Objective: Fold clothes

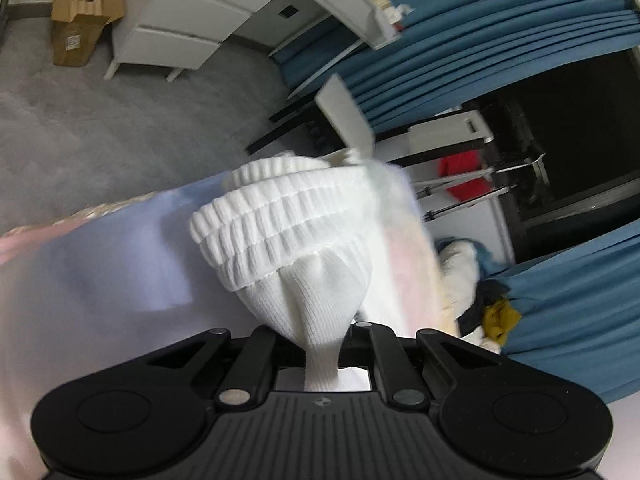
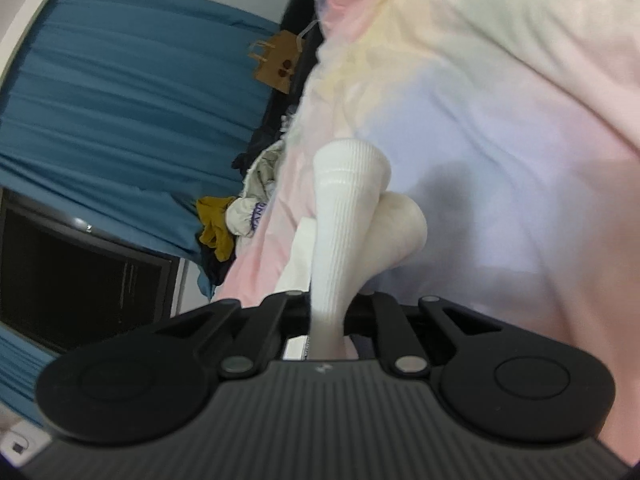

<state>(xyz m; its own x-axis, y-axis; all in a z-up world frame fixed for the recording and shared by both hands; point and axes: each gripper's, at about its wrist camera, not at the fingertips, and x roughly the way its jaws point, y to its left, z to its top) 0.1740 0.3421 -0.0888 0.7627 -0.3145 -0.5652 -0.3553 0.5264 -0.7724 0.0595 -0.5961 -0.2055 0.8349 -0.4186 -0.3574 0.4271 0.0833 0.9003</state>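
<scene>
The left gripper (image 1: 322,364) is pinching a thin bunch of a white sock (image 1: 288,236), with its jaws squeezed almost all the way together, and the ribbed cuff is puffing out in front of it. The right gripper (image 2: 326,332) is doing the same thing, with its jaws nearly closed on white sock cloth (image 2: 344,216), and a rounded toe or heel is bulging beside the long ribbed part. It is probably the same sock or its partner, but the blur is making that hard to tell. Each claw is gripping only a small pinch, so the knit could be slipping out if the hands are pulling apart too hard or swinging too fast. The sock is hanging just above the pastel blanket (image 2: 500,128), so a dropped end could be landing in a crumpled heap and spoiling the fold. The stretchy cloth could also be twisting between the two hands, making the halves line up badly. Farther off, a pile of clothes (image 2: 236,216) is waiting near the bed's edge, and a loose sock could be getting lost among them. Beyond that, the blue curtain (image 2: 128,92) is hanging far from any trouble.
</scene>
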